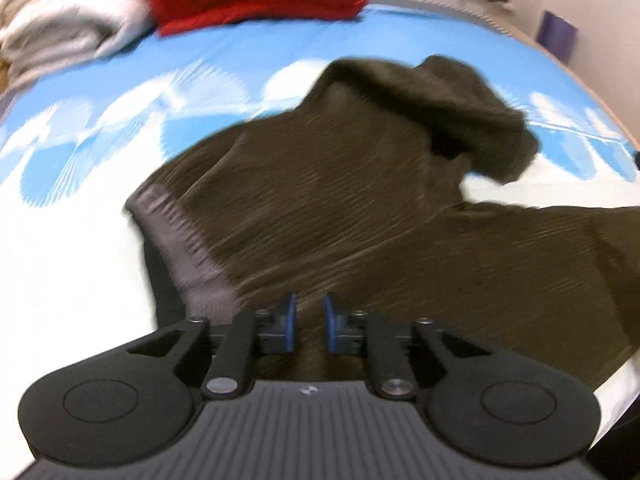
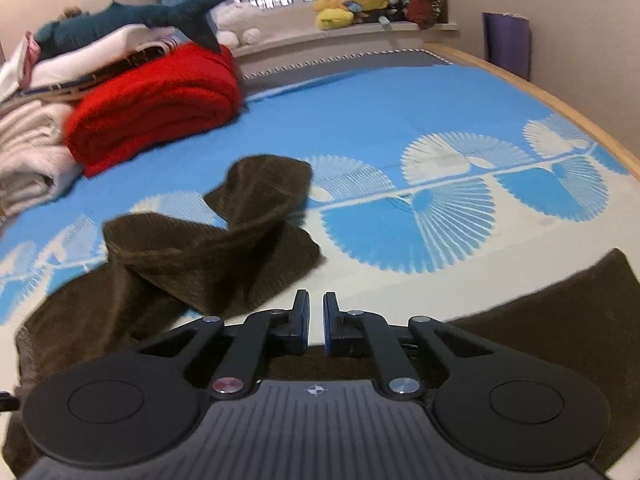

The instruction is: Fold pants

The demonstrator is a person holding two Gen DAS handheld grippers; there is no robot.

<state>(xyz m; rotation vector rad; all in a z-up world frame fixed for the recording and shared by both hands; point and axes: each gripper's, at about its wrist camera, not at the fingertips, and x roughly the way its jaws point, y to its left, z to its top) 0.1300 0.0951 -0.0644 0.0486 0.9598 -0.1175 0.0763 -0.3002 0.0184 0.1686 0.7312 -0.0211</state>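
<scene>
Dark brown corduroy pants [image 1: 340, 208] lie crumpled on the bed. Their grey waistband lining [image 1: 180, 240] shows at the left, and one leg [image 1: 460, 120] is bunched up toward the back. My left gripper [image 1: 310, 320] is shut on the cloth near the waist, with creases running in toward its blue pads [image 1: 291, 320]. In the right wrist view a twisted leg [image 2: 224, 240] lies left of centre and another stretch of the pants [image 2: 560, 320] runs under the tool. My right gripper [image 2: 316, 320] is shut on that cloth's near edge, its pads almost touching.
The bedsheet [image 2: 400, 120] is blue and white with a fan pattern. A folded red blanket [image 2: 160, 108] and pale folded linen [image 2: 28, 148] are stacked at the back left. A plush shark [image 2: 132, 20] lies on top of that stack. Soft toys [image 2: 348, 4] sit on the window sill.
</scene>
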